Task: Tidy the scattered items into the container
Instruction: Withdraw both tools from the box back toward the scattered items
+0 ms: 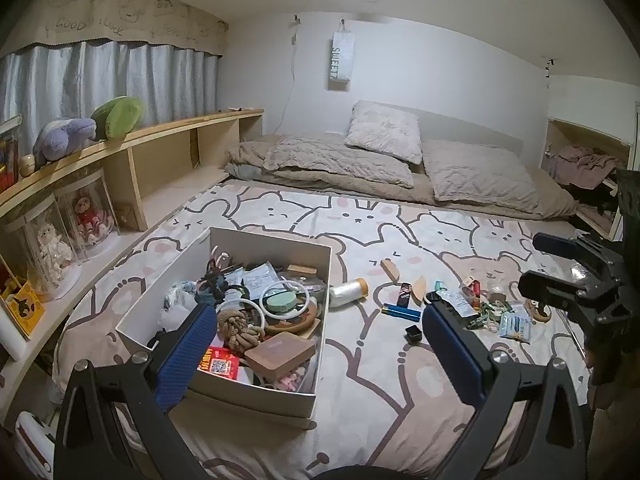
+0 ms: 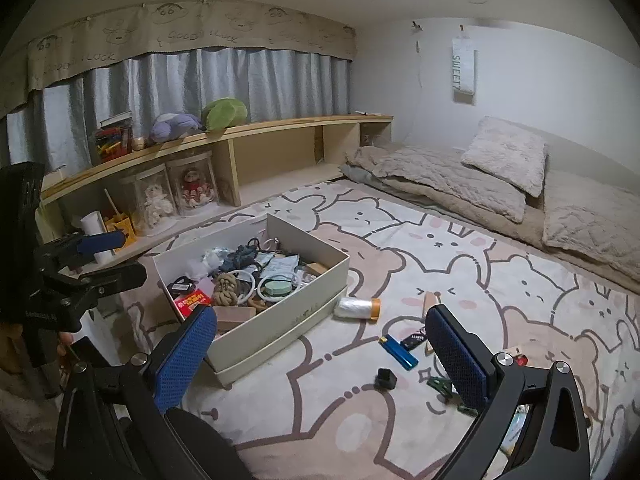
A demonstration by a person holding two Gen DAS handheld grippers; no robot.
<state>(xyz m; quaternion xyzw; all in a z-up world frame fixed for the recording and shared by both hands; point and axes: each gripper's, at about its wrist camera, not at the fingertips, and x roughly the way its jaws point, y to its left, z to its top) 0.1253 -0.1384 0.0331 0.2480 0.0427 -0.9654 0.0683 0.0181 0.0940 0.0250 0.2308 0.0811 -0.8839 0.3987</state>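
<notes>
A white cardboard box (image 1: 264,240) (image 2: 320,304) sits on the bed, full of small items. Scattered to its right lie a plastic film roll (image 1: 348,291) (image 2: 357,309), a blue lighter (image 1: 401,313) (image 2: 398,351), a small black cube (image 1: 413,334) (image 2: 385,378), a red-black pack (image 1: 405,294), wooden pieces (image 1: 390,269) and a heap of packets and clips (image 1: 492,308). My left gripper (image 1: 320,344) is open and empty above the box's near right corner. My right gripper (image 2: 320,344) is open and empty above the blanket, near the lighter; it also shows in the left wrist view (image 1: 560,268).
The bear-print blanket (image 1: 400,380) covers the bed. Pillows and a folded quilt (image 1: 360,160) lie at the far end. A wooden shelf (image 1: 132,148) with plush toys and doll cases runs along the left.
</notes>
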